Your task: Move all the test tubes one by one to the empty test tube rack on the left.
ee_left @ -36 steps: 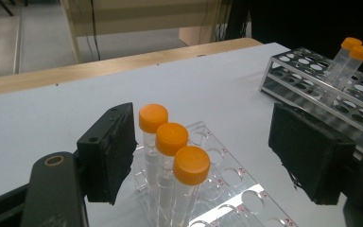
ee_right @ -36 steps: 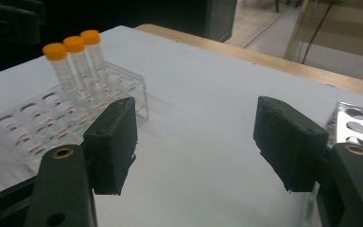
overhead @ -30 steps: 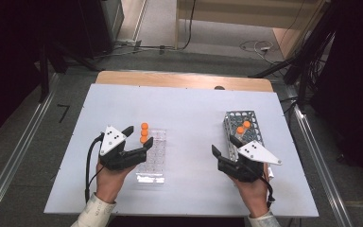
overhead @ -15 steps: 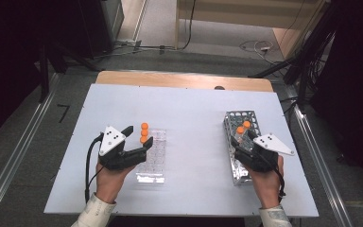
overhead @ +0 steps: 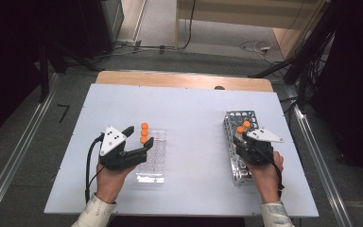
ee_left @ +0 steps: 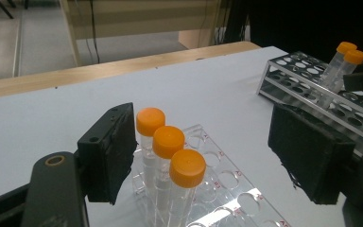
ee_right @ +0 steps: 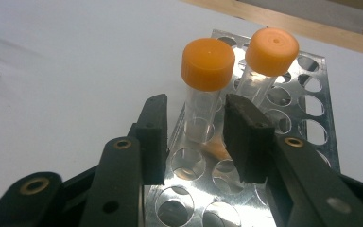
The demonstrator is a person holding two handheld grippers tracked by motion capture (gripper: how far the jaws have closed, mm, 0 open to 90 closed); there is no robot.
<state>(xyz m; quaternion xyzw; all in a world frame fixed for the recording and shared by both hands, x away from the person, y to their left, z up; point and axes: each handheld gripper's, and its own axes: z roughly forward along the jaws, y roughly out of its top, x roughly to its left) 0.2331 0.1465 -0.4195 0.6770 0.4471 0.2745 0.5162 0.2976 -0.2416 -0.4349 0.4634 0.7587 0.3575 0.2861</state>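
Note:
A clear plastic rack point(overhead: 152, 163) holds three orange-capped tubes point(overhead: 144, 132) at its far end. My left gripper point(overhead: 140, 135) stands open astride that end, the three tubes point(ee_left: 168, 142) between its wide-set jaws. On the right, a metal rack point(overhead: 240, 116) carries two orange-capped tubes point(overhead: 243, 126). My right gripper point(overhead: 240, 136) sits low over this rack. Its jaws have just been closing around the nearer tube point(ee_right: 208, 64), and a gap shows beside the left pad point(ee_right: 155, 137). The other tube point(ee_right: 272, 45) stands just behind.
The white table top point(overhead: 194, 109) has free room between the two racks. A wooden strip point(overhead: 179, 79) runs along its far edge. Metal rails flank the table, and cables lie on the floor beyond it.
My right gripper has moved to the right and farther along the metal rack to the two tubes, and its jaws have narrowed. The left gripper has stayed put.

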